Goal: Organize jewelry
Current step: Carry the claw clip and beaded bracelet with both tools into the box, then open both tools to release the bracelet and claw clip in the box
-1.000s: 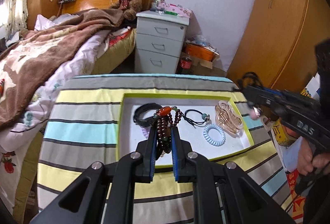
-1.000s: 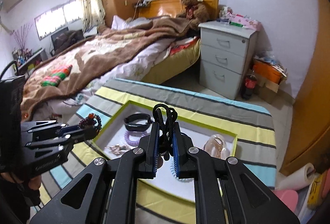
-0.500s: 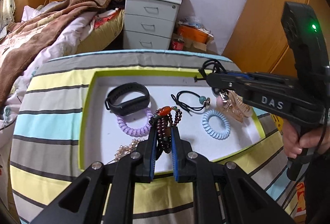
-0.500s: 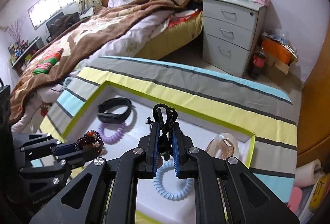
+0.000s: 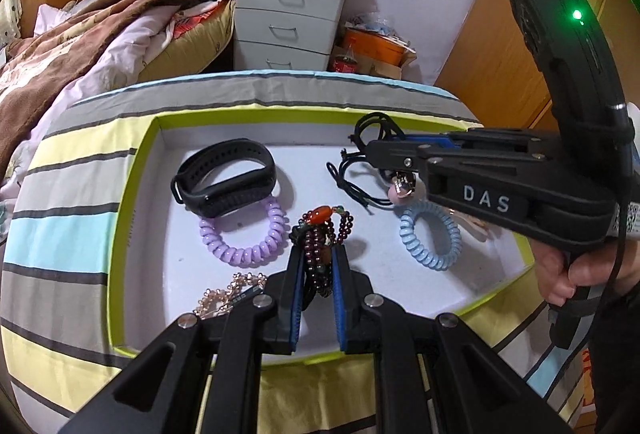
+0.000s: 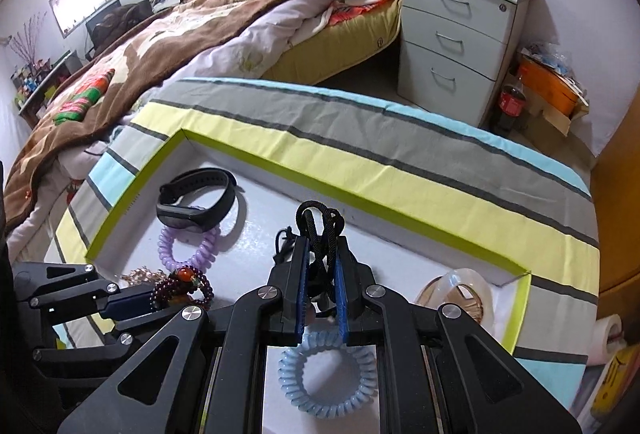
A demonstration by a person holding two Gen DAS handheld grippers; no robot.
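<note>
My left gripper (image 5: 318, 254) is shut on a dark red bead bracelet (image 5: 320, 234) with an orange bead, just above the white floor of the green-rimmed tray (image 5: 132, 202). My right gripper (image 6: 321, 254) is shut on a black cord hair tie (image 6: 320, 226), low over the tray's right half; in the left wrist view the right gripper (image 5: 370, 150) comes in from the right. In the tray lie a black wristband (image 5: 224, 182), a purple coil hair tie (image 5: 244, 234), a blue coil hair tie (image 5: 430, 234), a pale bead chain (image 5: 224, 294) and a clear hair clip (image 6: 456, 294).
The tray sits on a striped cloth (image 6: 400, 138) over a table. A bed with a brown blanket (image 6: 160, 34) lies to the left, a grey drawer unit (image 6: 452, 46) behind, a cola bottle (image 6: 510, 106) and an orange box on the floor. A hand (image 5: 576, 270) grips the right tool.
Both grippers have come down toward the tray, each still holding its piece. The right gripper has moved in over the tray's right half, near the blue coil tie.
</note>
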